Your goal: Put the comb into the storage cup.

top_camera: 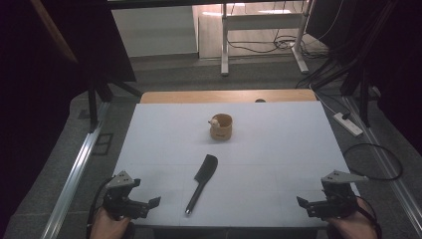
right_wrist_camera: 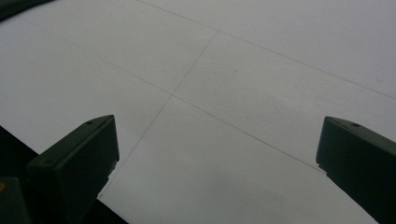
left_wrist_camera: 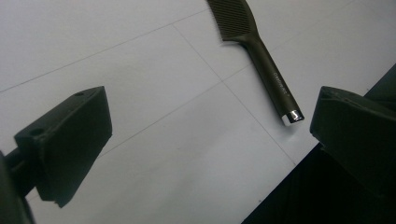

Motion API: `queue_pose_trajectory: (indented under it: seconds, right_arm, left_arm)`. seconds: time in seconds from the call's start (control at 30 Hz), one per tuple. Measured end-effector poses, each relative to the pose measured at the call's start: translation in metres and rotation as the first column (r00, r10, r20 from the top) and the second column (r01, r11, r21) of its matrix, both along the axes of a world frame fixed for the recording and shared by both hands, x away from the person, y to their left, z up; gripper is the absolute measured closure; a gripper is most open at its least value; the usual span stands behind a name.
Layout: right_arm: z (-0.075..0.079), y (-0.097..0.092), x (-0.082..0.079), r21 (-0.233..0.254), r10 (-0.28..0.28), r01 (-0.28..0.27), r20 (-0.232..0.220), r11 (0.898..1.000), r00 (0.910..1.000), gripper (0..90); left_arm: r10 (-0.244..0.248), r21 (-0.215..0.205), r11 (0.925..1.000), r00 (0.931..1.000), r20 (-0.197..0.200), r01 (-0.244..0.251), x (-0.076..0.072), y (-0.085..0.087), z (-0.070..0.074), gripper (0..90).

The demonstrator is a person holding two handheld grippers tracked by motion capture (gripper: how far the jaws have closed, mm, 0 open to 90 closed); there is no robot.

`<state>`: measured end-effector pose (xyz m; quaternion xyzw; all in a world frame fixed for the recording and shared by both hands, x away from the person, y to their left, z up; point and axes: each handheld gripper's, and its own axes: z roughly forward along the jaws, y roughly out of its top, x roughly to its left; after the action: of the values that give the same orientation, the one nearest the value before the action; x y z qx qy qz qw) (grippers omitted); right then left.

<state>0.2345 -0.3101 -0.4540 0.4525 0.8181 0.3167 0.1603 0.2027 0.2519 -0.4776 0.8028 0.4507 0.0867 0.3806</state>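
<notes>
A black comb (top_camera: 201, 181) lies on the white table mat (top_camera: 278, 144), its toothed head pointing away and its handle toward the front edge. In the left gripper view the comb (left_wrist_camera: 261, 51) is at the upper right, its silver-tipped handle end close to the right jaw. My left gripper (top_camera: 145, 194) rests at the mat's front left corner, turned toward the comb, open and empty (left_wrist_camera: 210, 140). My right gripper (top_camera: 312, 196) sits at the front right corner, open with bare mat between its jaws (right_wrist_camera: 215, 168). A small wooden cup (top_camera: 221, 127) stands mid-table with something pale at its rim.
The mat (right_wrist_camera: 257, 70) carries faint grid lines, and its front edge drops to darkness near both grippers. Beyond the table are a wooden strip (top_camera: 229, 95), floor cables (top_camera: 278, 45), a power strip (top_camera: 348, 124) and desk legs (top_camera: 225, 50).
</notes>
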Motion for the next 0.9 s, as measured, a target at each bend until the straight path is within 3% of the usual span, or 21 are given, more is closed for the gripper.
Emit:
queue_pose_trajectory:
  seconds: [0.57, 0.9]
  right_arm:
    - [-0.0003, 0.0, -0.0001, 0.001, 0.011, -0.011, -0.004, 1.0, 0.9999, 0.0]
    - [-0.0001, 0.0009, -0.0003, -0.003, 0.017, -0.017, 0.003, 1.0, 0.9999, 0.0]
  left_arm:
    - [0.01, -0.005, 0.9999, 0.9998, -0.019, -0.011, 0.002, 0.0009, -0.0005, 0.3]
    - [0.01, 0.024, 0.9997, 0.9996, -0.026, -0.01, 0.0019, -0.0022, 0.0, 0.7]
